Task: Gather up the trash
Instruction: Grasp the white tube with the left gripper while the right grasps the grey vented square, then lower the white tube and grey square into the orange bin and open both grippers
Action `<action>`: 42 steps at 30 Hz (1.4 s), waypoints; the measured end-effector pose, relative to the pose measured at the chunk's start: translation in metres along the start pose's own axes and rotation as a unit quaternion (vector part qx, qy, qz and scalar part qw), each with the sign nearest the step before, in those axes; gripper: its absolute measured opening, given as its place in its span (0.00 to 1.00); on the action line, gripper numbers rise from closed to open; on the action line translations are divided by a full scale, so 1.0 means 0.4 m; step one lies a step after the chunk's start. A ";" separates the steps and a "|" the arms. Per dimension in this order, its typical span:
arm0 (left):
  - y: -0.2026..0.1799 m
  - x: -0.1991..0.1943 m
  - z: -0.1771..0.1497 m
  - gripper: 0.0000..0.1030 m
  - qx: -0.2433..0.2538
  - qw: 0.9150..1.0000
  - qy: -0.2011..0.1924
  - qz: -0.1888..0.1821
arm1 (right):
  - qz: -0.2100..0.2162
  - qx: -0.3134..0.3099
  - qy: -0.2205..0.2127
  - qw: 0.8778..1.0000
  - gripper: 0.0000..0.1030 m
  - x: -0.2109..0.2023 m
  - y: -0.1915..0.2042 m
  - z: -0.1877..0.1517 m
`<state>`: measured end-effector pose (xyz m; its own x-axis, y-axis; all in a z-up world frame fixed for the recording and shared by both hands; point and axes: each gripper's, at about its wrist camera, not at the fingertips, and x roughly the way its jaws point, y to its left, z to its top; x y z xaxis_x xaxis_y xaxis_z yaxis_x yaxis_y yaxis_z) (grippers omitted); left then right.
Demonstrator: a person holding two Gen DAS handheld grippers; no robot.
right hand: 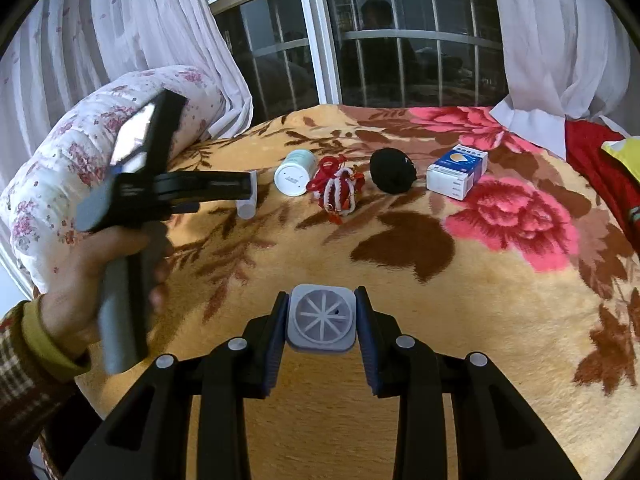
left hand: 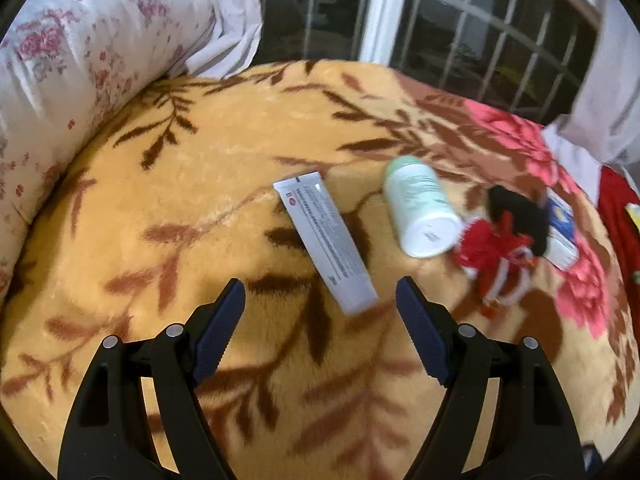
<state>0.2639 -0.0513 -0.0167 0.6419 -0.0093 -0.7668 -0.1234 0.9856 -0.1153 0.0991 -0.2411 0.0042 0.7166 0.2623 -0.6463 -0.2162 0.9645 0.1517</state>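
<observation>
My left gripper (left hand: 320, 292) is open and empty, hovering just short of a flat silver tube (left hand: 326, 242) lying on the flowered blanket (left hand: 200, 184). Right of the tube lie a white bottle with a green cap (left hand: 420, 212), a red-and-white tassel ornament (left hand: 494, 264), a black ball of cloth (left hand: 520, 216) and a blue-and-white box (left hand: 562, 232). My right gripper (right hand: 322, 320) is shut on a grey square container (right hand: 322, 318). The right wrist view shows the left gripper (right hand: 240, 188) over the tube, plus the bottle (right hand: 294, 176), ornament (right hand: 338, 190), black cloth (right hand: 392, 176) and box (right hand: 458, 176).
A rolled floral quilt (left hand: 60, 80) lies along the left side of the bed. White curtains (right hand: 560, 40) and a barred window (right hand: 400, 52) are behind. Red cloth (right hand: 600, 160) lies at the far right edge.
</observation>
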 end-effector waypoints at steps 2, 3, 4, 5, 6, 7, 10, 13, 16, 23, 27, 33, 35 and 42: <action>0.001 0.024 0.006 0.73 0.001 1.000 0.001 0.015 | 0.001 0.001 -0.001 1.000 0.32 -0.001 -0.007 -0.001; 0.002 0.035 0.009 0.70 -0.001 1.000 0.004 0.021 | 0.002 0.001 -0.001 1.000 0.32 -0.001 -0.009 -0.001; 0.009 0.049 0.012 0.65 -0.004 1.000 0.007 0.019 | 0.002 0.001 -0.002 1.000 0.32 -0.004 -0.009 -0.002; 0.014 0.061 0.013 0.54 -0.004 1.000 0.012 0.018 | 0.003 0.001 -0.002 1.000 0.32 -0.004 -0.010 -0.002; 0.019 0.067 0.012 0.49 -0.001 1.000 0.015 0.019 | 0.002 0.001 -0.002 1.000 0.32 -0.004 -0.011 -0.002; 0.023 0.066 0.011 0.40 0.001 1.000 0.013 0.021 | 0.002 0.001 -0.002 1.000 0.32 -0.003 -0.012 -0.002; 0.047 0.052 0.005 0.25 0.003 1.000 0.008 0.008 | 0.003 0.003 -0.001 1.000 0.32 -0.002 -0.013 -0.001; 0.062 0.032 -0.006 0.25 0.005 1.000 0.001 -0.002 | 0.004 0.001 -0.001 1.000 0.32 -0.002 -0.008 -0.001; 0.079 0.005 -0.022 0.24 0.008 1.000 -0.006 -0.015 | 0.005 -0.001 -0.002 1.000 0.32 -0.006 0.000 0.001; 0.117 -0.076 -0.070 0.24 0.026 0.999 -0.016 -0.035 | 0.008 -0.007 -0.008 1.000 0.32 -0.031 0.027 -0.002; 0.127 -0.125 -0.111 0.23 0.037 0.998 -0.018 -0.048 | 0.010 -0.010 -0.008 1.000 0.32 -0.043 0.043 -0.009; 0.140 -0.191 -0.171 0.23 0.045 0.997 -0.028 -0.063 | 0.010 -0.017 -0.006 1.000 0.32 -0.067 0.068 -0.024; 0.143 -0.217 -0.186 0.23 0.050 0.996 -0.035 -0.067 | 0.010 -0.020 -0.008 1.000 0.32 -0.079 0.075 -0.027; 0.156 -0.315 -0.240 0.23 0.068 0.993 -0.045 -0.089 | 0.005 -0.028 -0.009 1.000 0.32 -0.110 0.096 -0.036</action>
<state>0.1025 -0.0047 0.0120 0.7099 -0.1761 -0.6820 0.0979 0.9835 -0.1520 0.0498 -0.2160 0.0276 0.7262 0.2738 -0.6306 -0.2608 0.9584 0.1158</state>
